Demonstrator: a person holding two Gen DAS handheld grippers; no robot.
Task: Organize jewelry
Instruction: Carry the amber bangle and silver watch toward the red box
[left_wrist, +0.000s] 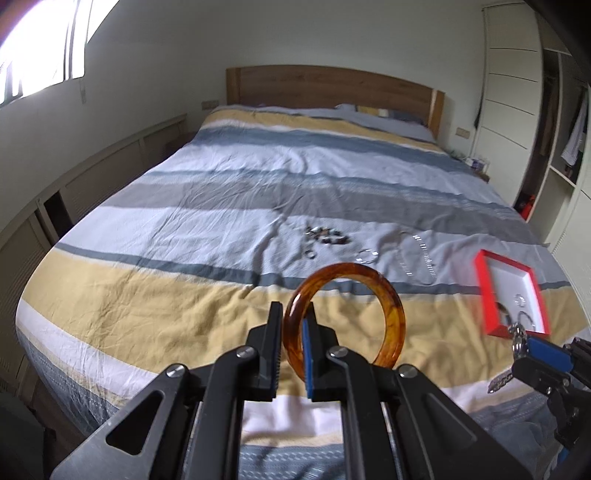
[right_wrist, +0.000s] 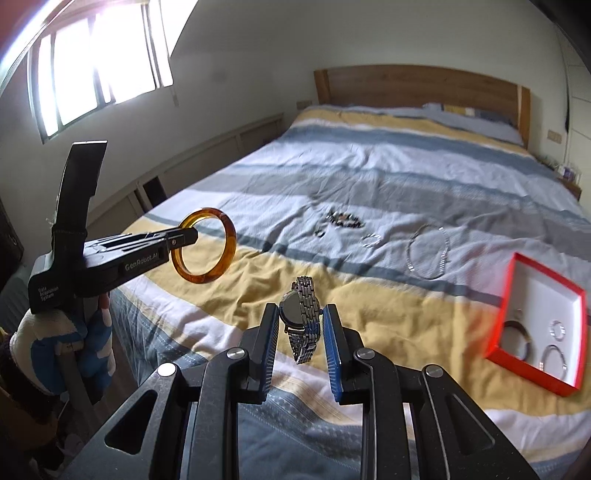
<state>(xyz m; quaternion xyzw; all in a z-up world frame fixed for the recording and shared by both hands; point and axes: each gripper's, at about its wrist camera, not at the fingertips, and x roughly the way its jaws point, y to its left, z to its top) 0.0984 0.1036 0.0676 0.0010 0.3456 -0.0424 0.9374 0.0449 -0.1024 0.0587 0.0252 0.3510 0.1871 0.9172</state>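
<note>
**Bangle and watch held above the bed**

Low centre of the left view, the left gripper (left_wrist: 293, 325) is clamped on the rim of an amber bangle (left_wrist: 391, 295), held upright in the air. Low centre of the right view, the right gripper (right_wrist: 301, 325) grasps a steel watch (right_wrist: 301, 314) hanging between its pads. At right, a red box (right_wrist: 496, 332) on the striped bed (right_wrist: 184, 295) holds three rings. Farther up, mid-frame, lie a chain (right_wrist: 428, 254), a small ring (right_wrist: 371, 239) and a dark bead cluster (right_wrist: 343, 219).

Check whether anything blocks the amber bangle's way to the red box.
Nothing visible does. The left gripper holds the bangle above the bed; the red box lies open to its right, with the watch held nearer by the right gripper.
</note>
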